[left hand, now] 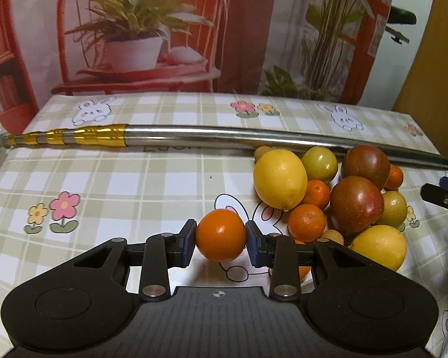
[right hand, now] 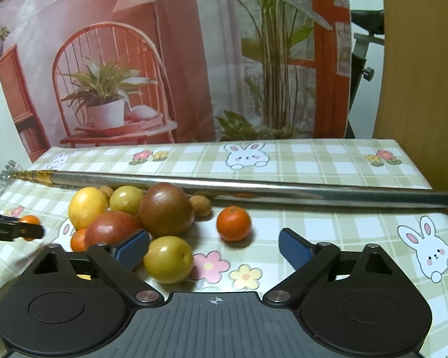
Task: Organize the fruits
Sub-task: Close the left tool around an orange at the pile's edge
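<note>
My left camera looks down along my left tongs point(left hand: 221, 235), close over the worktop point(left hand: 134, 185). My right camera, equally near, faces likewise. Both share the fruit pile point(right hand: 128, 217) and metal pole point(left hand: 224, 137).

The left gripper point(left hand: 221, 240) clamps a small orange point(left hand: 220, 234), left of the fruit pile point(left hand: 337, 197) on the checked tablecloth point(left hand: 134, 185).

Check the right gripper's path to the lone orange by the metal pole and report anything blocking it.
Nothing visible blocks it. The right gripper is open, and the lone orange lies just ahead on bare tablecloth. The yellow-green fruit sits beside its left finger, off the path.
</note>
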A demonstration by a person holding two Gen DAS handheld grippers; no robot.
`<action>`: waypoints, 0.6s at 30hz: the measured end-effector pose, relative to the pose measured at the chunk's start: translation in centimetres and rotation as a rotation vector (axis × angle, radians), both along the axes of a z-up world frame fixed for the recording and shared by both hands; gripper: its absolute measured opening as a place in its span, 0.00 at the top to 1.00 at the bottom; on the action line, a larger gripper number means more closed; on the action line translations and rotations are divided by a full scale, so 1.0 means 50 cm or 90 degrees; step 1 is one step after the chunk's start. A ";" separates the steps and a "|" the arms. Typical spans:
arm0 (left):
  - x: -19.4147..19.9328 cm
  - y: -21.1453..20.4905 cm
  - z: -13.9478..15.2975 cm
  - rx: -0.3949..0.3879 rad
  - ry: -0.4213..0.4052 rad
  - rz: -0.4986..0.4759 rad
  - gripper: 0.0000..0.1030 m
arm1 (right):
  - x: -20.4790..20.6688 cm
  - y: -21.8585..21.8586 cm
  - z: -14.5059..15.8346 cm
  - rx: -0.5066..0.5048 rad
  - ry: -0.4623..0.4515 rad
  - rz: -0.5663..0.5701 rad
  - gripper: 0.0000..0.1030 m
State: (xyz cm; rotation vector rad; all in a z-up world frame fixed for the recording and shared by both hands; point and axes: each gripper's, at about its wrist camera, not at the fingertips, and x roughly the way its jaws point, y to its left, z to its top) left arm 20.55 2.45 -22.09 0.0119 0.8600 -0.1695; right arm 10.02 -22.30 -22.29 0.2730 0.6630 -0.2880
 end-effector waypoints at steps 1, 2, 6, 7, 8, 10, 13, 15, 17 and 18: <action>-0.007 0.000 0.005 -0.001 -0.008 0.003 0.64 | 0.000 -0.005 -0.003 -0.004 -0.002 -0.006 0.18; -0.015 0.000 0.010 -0.004 -0.017 0.006 0.64 | 0.000 -0.010 -0.007 -0.007 -0.003 -0.013 0.20; -0.030 -0.007 0.023 -0.008 -0.033 -0.005 0.64 | 0.003 -0.016 -0.012 -0.018 -0.007 -0.021 0.30; -0.029 -0.010 0.020 -0.003 -0.027 -0.008 0.64 | 0.004 -0.015 -0.012 -0.027 -0.012 -0.017 0.31; -0.029 -0.011 0.016 0.000 -0.022 -0.007 0.64 | 0.005 -0.013 -0.011 -0.036 -0.016 -0.012 0.31; -0.027 -0.006 0.008 -0.006 -0.015 -0.001 0.64 | 0.008 -0.010 -0.008 -0.039 -0.020 -0.004 0.31; -0.030 0.011 0.002 -0.021 -0.005 0.007 0.63 | 0.006 -0.006 0.000 -0.030 -0.032 -0.001 0.32; -0.036 0.025 -0.001 -0.016 -0.005 0.010 0.63 | 0.003 -0.005 0.002 -0.024 -0.039 0.000 0.32; -0.038 0.045 -0.001 -0.023 -0.006 0.026 0.63 | 0.002 -0.005 0.001 -0.020 -0.036 -0.001 0.32; -0.037 0.057 -0.001 -0.038 -0.001 0.034 0.63 | 0.001 -0.006 0.000 -0.018 -0.033 -0.002 0.32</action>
